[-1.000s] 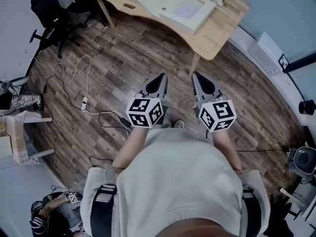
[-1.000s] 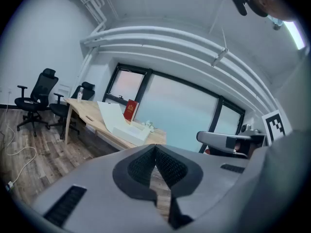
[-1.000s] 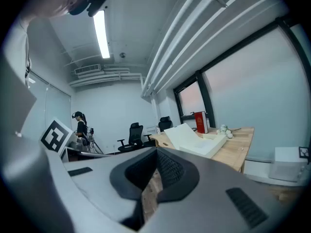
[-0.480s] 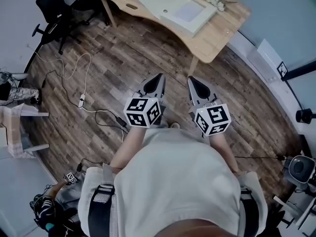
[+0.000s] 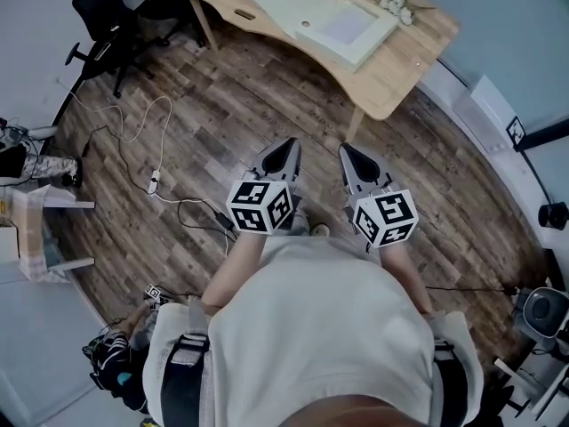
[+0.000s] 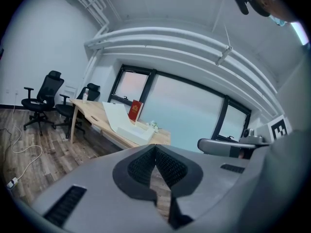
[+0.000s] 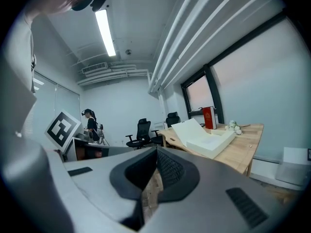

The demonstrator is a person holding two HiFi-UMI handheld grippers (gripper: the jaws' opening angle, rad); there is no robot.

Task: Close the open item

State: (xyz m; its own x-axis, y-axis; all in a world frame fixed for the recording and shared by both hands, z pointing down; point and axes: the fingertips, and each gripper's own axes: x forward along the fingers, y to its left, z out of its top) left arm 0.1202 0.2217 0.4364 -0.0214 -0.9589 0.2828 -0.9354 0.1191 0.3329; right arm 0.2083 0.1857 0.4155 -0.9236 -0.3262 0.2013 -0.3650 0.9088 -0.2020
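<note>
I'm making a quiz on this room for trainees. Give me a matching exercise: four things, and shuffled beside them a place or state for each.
1 white box
2 red item
3 office chair
4 white cable

A lies loose on the floor
B stands upright on the desk
C open, lid raised
D black, left of the desk

Pairs: 1-C; 2-B; 3-D; 4-A

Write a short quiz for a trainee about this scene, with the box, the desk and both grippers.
1. True or false: the white box on the desk is closed.
2. What do the left gripper and the right gripper hold? A) nothing B) a cup C) a towel
3. Fill in: near the box lie white ____.
Key: 1 false; 2 A; 3 flowers.
</note>
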